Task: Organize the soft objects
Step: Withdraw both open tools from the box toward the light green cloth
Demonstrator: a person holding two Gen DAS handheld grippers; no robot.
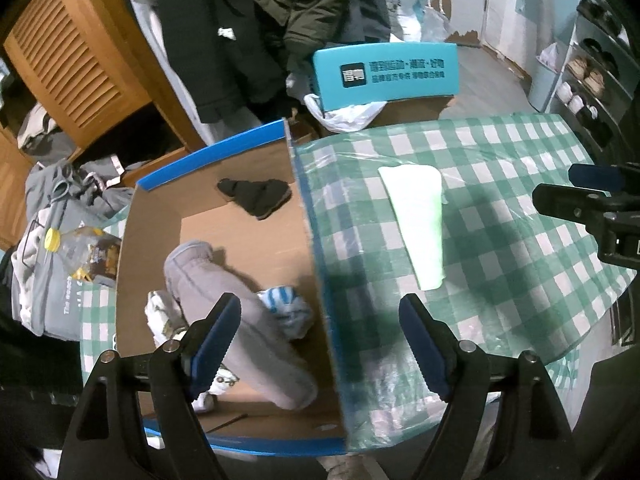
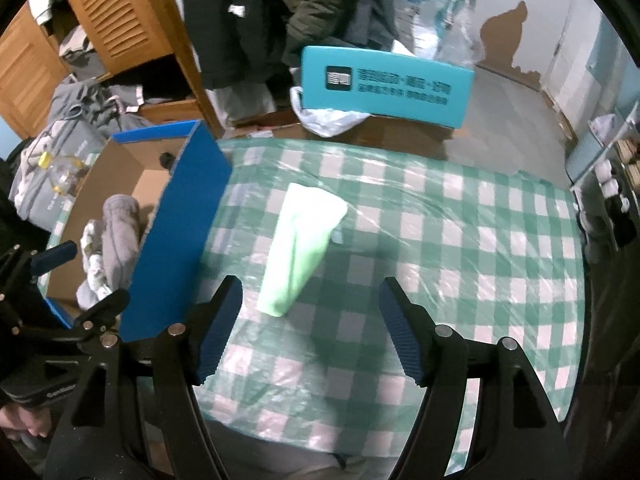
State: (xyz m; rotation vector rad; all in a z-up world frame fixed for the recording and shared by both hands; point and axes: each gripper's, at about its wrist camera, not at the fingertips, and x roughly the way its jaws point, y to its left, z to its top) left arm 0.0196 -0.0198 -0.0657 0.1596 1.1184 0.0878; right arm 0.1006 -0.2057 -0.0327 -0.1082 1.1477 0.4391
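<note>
An open cardboard box (image 1: 320, 240) with blue outer walls stands on the left of the checked table (image 1: 500, 248). In it lie a rolled grey cloth (image 1: 236, 304), a blue-striped white bundle (image 1: 286, 306), a patterned white cloth (image 1: 162, 316) and a black sock (image 1: 256, 194). A folded pale green cloth (image 1: 418, 224) lies on the table, right of the box; it also shows in the right wrist view (image 2: 304, 244). My left gripper (image 1: 320, 344) is open and empty above the box's right wall. My right gripper (image 2: 310, 332) is open and empty, just short of the green cloth.
A teal signboard (image 2: 384, 88) and a white plastic bag (image 2: 328, 120) sit on a cardboard box behind the table. Dark jackets (image 1: 256, 20) hang at the back. Grey clothes and a bottle (image 1: 68, 248) lie left of the box. A shoe rack (image 1: 584, 80) stands at right.
</note>
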